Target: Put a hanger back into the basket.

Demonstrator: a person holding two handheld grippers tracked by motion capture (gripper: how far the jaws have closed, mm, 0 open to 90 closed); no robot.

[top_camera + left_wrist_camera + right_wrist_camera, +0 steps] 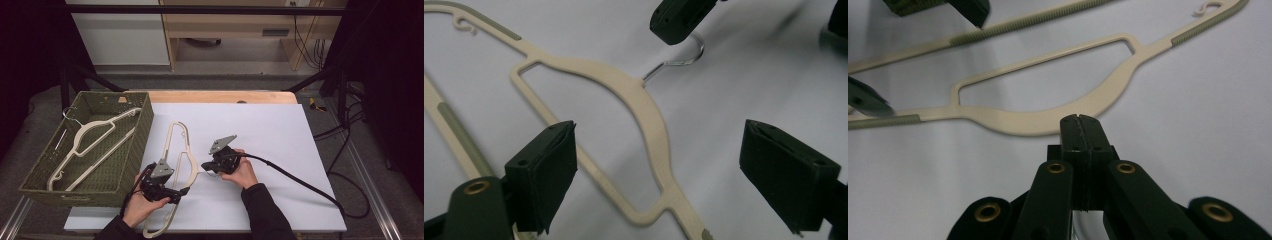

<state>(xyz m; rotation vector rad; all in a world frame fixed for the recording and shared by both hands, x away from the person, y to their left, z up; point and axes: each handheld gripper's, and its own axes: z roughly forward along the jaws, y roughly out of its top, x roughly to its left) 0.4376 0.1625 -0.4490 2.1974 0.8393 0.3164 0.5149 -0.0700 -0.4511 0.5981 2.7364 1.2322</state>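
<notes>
Hands are coming in from the near edge of the table (280, 97), each gripping a tool low over the white sheet (280, 150). The left gripper (181, 192) is lying nearly level, pointing right across the lower arm of the cream hanger (176, 165), which is resting flat on the sheet just right of the green basket (131, 165). Its jaws are standing wide apart, straddling the hanger's shoulder without pressing on it. The right gripper (203, 166) is pointing left, its jaws clenched on the hanger's metal hook (679, 61). Bare sheet is stretching away to the right and far side, while the basket, holding a second hanger (90, 140), is crowding the left.
</notes>
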